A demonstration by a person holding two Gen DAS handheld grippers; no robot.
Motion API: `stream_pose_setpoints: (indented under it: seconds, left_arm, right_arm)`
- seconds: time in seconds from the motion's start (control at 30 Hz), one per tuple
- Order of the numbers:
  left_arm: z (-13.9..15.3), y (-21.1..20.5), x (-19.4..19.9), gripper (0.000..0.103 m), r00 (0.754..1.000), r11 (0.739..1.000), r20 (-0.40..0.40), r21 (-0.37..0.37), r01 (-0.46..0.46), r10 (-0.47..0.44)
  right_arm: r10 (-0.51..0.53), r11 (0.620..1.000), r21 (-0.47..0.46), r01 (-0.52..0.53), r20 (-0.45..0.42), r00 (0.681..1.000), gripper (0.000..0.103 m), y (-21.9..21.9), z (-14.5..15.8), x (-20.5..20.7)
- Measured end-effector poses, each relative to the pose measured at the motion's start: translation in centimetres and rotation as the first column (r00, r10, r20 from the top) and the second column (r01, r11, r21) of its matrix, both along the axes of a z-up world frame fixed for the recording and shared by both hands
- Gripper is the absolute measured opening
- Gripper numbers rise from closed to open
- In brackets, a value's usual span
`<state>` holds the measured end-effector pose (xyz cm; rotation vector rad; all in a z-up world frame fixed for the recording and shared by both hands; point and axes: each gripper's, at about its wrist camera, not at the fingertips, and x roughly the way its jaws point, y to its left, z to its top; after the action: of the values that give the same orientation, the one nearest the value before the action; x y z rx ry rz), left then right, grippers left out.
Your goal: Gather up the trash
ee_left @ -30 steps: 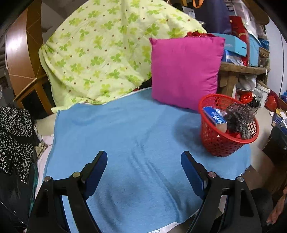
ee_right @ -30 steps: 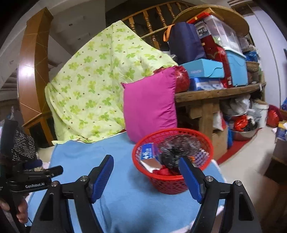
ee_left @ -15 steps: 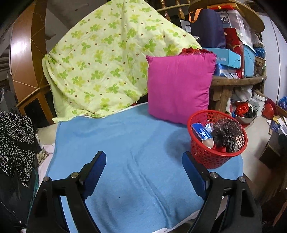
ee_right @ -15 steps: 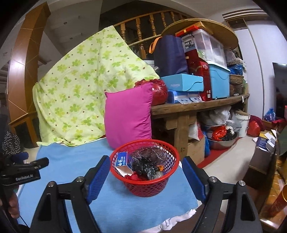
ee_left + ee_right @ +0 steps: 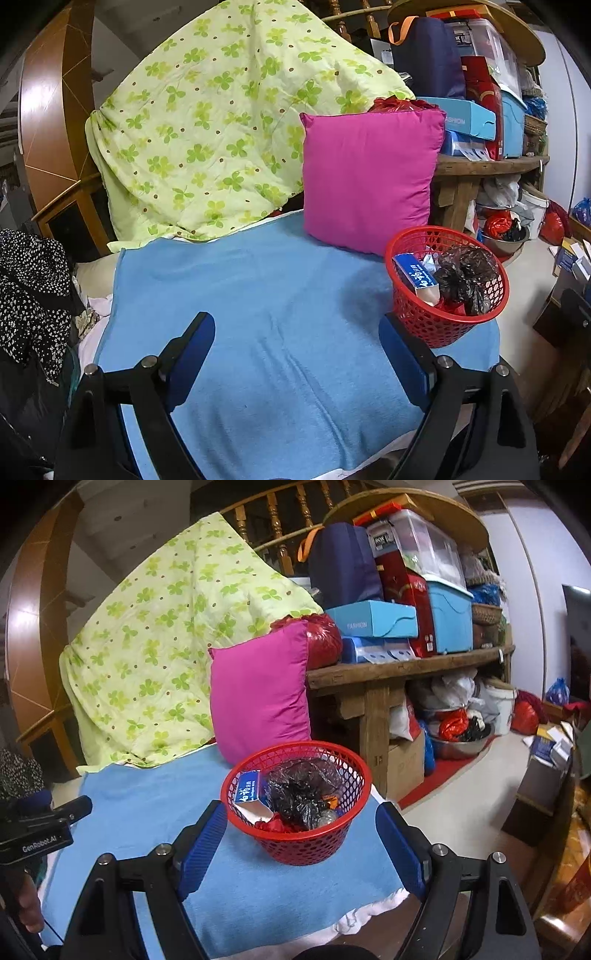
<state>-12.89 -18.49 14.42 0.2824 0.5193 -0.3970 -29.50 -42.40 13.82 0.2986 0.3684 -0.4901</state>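
A red mesh basket (image 5: 424,317) (image 5: 317,845) stands on the right end of the blue towel (image 5: 266,317) (image 5: 147,812). It holds a blue-and-white carton (image 5: 415,275) (image 5: 249,788), a crumpled black plastic bag (image 5: 463,277) (image 5: 295,794) and red scraps. My left gripper (image 5: 295,354) is open and empty above the towel, left of the basket. My right gripper (image 5: 301,845) is open and empty, held back from the basket's near side. The left gripper's body also shows in the right wrist view (image 5: 40,834).
A pink cushion (image 5: 369,177) (image 5: 258,694) leans behind the basket. A green clover quilt (image 5: 221,133) hangs at the back. A wooden bench (image 5: 399,672) with boxes stands to the right. Dark spotted clothes (image 5: 29,295) lie at the left. Bags and boxes lie on the floor (image 5: 465,805).
Both grippers have pulled back from the basket, so it looks smaller and farther in both views. Both stayed open and empty. The basket has not moved on the towel.
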Motion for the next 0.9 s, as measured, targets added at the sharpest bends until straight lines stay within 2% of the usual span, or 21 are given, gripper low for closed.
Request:
stream_pose_setpoints:
  seconds: [0.9]
  left_arm:
    - [-0.4,-1.0,-0.1,0.09,0.999,0.999,-0.01,0.037,0.039,-0.039]
  right_arm:
    - [0.016,1.0,-0.011,-0.016,0.013,1.0,0.085,1.4,1.0,0.6]
